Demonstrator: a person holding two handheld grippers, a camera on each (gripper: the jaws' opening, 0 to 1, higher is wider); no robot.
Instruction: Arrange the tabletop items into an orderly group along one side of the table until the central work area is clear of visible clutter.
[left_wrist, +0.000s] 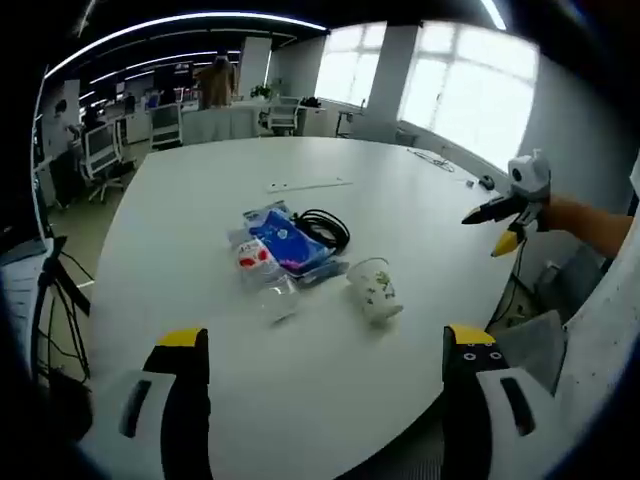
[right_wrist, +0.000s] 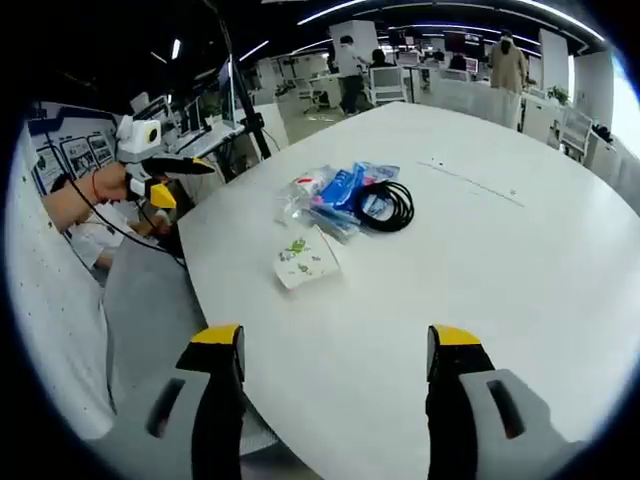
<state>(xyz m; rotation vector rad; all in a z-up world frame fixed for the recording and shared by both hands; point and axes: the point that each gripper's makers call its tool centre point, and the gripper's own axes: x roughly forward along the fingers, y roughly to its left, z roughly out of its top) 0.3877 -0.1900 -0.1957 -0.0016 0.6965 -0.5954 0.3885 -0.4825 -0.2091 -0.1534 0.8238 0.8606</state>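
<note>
We held both grippers wide and empty over a white table (left_wrist: 420, 200).
A tipped paper cup (left_wrist: 375, 290) lay at four o'clock from blue packets (left_wrist: 285, 240); a black cable coil (left_wrist: 325, 228) touched them at two o'clock. Left gripper (left_wrist: 325, 360), right gripper (right_wrist: 335, 360).

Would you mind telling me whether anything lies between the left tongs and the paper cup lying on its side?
Nothing visible does: bare white table runs from the open left tongs to the paper cup. The packets and black cable lie beyond it.
</note>
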